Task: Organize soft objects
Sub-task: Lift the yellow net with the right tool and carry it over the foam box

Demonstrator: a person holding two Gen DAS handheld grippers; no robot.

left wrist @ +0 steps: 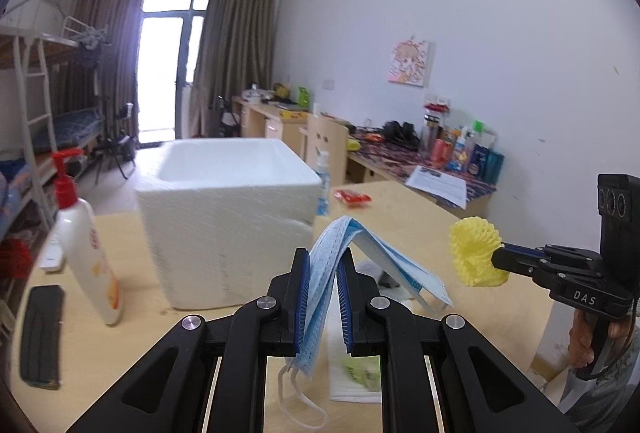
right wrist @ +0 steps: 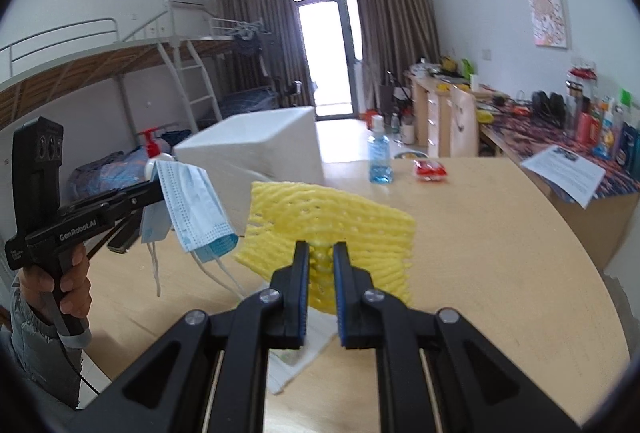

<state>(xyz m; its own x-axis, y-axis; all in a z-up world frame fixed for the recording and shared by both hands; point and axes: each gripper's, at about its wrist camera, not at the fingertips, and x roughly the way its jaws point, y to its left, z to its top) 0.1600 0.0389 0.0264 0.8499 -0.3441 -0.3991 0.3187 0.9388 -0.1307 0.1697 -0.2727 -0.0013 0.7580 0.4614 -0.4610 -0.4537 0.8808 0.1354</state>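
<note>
The left gripper point(left wrist: 323, 285) pinched a pale blue pleated face mask point(left wrist: 340, 257); the right gripper point(right wrist: 321, 265) pinched a yellow foam net sleeve point(right wrist: 332, 221) above the wooden worktop point(right wrist: 500, 253).

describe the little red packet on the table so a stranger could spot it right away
Start at the big white foam box on the wooden table. Just right of it stands a clear bottle of blue liquid, and the red packet lies flat beside that bottle. It is the only flat, crinkly red thing on the tabletop.
</note>
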